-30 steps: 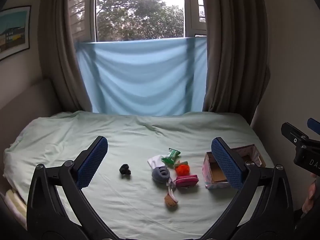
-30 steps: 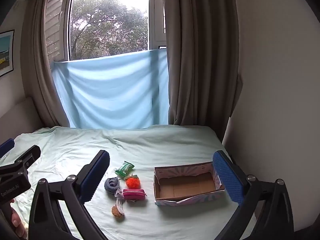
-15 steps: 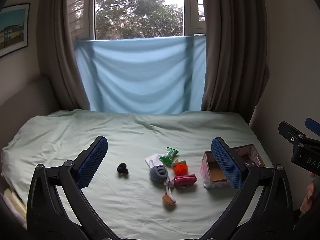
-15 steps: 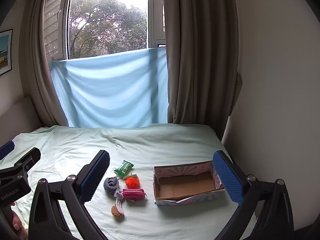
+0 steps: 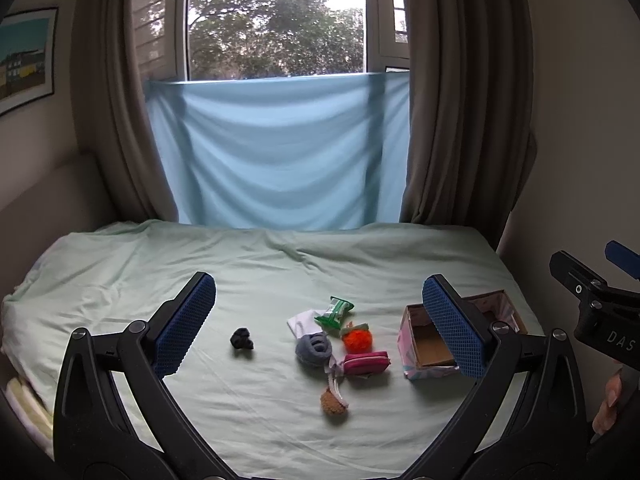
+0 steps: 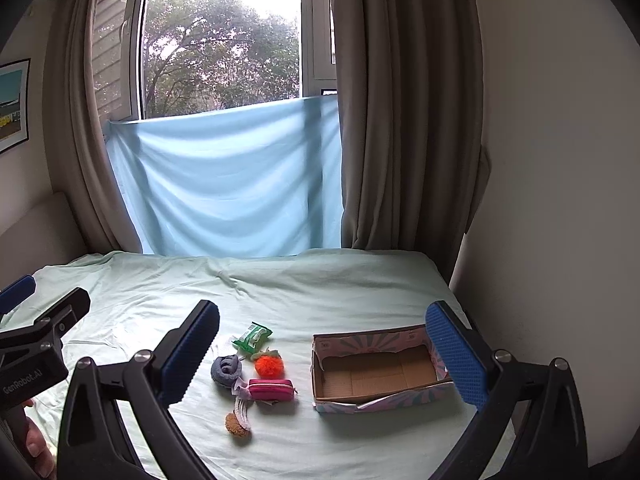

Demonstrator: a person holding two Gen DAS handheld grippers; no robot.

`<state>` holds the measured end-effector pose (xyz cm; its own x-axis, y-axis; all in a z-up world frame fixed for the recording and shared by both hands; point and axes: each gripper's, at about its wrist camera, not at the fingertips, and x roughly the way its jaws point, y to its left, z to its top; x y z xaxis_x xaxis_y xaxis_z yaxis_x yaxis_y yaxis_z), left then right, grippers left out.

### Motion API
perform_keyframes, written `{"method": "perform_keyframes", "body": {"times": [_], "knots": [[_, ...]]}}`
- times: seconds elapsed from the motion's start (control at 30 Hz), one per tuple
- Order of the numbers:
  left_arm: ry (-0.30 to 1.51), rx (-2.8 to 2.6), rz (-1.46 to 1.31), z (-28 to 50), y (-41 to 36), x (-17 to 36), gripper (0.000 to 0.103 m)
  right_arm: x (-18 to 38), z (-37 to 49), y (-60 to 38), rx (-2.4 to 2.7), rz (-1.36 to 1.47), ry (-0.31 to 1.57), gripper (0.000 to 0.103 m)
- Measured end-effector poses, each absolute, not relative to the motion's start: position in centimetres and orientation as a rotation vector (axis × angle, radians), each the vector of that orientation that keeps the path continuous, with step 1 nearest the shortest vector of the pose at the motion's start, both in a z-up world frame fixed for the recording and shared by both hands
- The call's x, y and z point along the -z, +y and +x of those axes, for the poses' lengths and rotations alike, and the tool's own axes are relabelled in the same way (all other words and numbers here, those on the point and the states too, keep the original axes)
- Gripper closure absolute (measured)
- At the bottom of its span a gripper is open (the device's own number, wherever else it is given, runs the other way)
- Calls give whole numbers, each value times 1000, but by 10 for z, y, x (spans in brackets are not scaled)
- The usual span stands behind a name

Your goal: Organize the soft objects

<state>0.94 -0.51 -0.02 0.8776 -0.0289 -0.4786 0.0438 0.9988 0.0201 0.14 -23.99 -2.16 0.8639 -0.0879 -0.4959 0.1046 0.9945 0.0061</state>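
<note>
While both tools hang above the bed (image 5: 120, 280), nothing is gripped. Left hand-held gripper (image 5: 320, 332) is released, blue pads wide apart, empty. Farthest left on the pale green sheet lies a small black fabric wad (image 5: 242, 338), alone, well apart from the rest. Next comes the cluster: white cloth (image 5: 301, 322) partly under a rolled grey sock (image 5: 314, 349); green packet (image 5: 334, 311) behind them; orange pom-pom (image 5: 357, 339) just right of the sock; pink zip pouch (image 5: 366, 362) in front of the pom-pom; brown fuzzy ball (image 5: 332, 402) nearest the camera, with a pale strip leading from it up toward the sock. Right of the cluster — an open cardboard box (image 6: 360, 404) with pink-blue patterned sides, near the bed's right edge, bare brown floor showing, front flap sagging outward. Right hand-held gripper (image 6: 334, 354) is also released — pads spread wide, nothing between them.
</note>
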Motion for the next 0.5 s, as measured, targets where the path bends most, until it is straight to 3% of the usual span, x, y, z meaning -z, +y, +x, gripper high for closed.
{"method": "perform_keyframes", "body": {"times": [0.5], "knots": [[502, 33, 16, 9, -5, -1, 0, 23, 4, -245, 76, 45, 510, 0]]}}
